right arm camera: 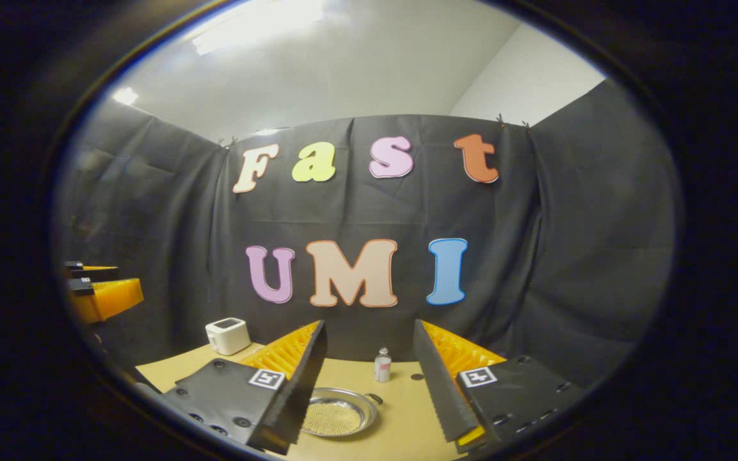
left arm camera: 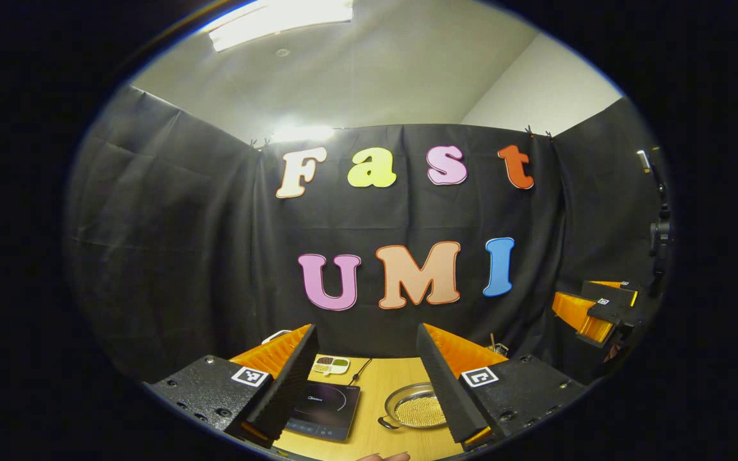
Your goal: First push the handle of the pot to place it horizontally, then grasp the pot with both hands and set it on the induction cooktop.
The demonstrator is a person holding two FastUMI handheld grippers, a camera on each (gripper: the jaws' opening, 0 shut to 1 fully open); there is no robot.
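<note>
1. Nearest in the left gripper view are the left gripper's (left arm camera: 364, 390) own two fingers, spread wide apart with nothing between them, held above the table (left arm camera: 387, 378).
2. Past them, on the table, the cooktop (left arm camera: 324, 410) lies to the left and the pot (left arm camera: 415, 406) just to its right, the two apart.
3. The pot is a shallow metal pan; a small dark handle (left arm camera: 384, 422) shows at its near-left rim.
4. A small tray (left arm camera: 330, 365) with compartments sits beyond the cooktop, near the far wall.
5. At the right edge of that view the right gripper (left arm camera: 593, 314) hangs high and well off to the side; its jaws look parted.
6. In the right gripper view the right gripper's (right arm camera: 369, 390) fingers are likewise wide open and empty, above the table (right arm camera: 407, 410).
7. The pot (right arm camera: 338, 416) lies below, partly hidden by the left finger, with a handle (right arm camera: 375, 399) at its far-right rim.
8. A small bottle (right arm camera: 382, 365) stands beyond the pot; a white toaster (right arm camera: 228, 335) sits far left.
9. The left gripper (right arm camera: 103, 291) shows at the left edge.
</note>
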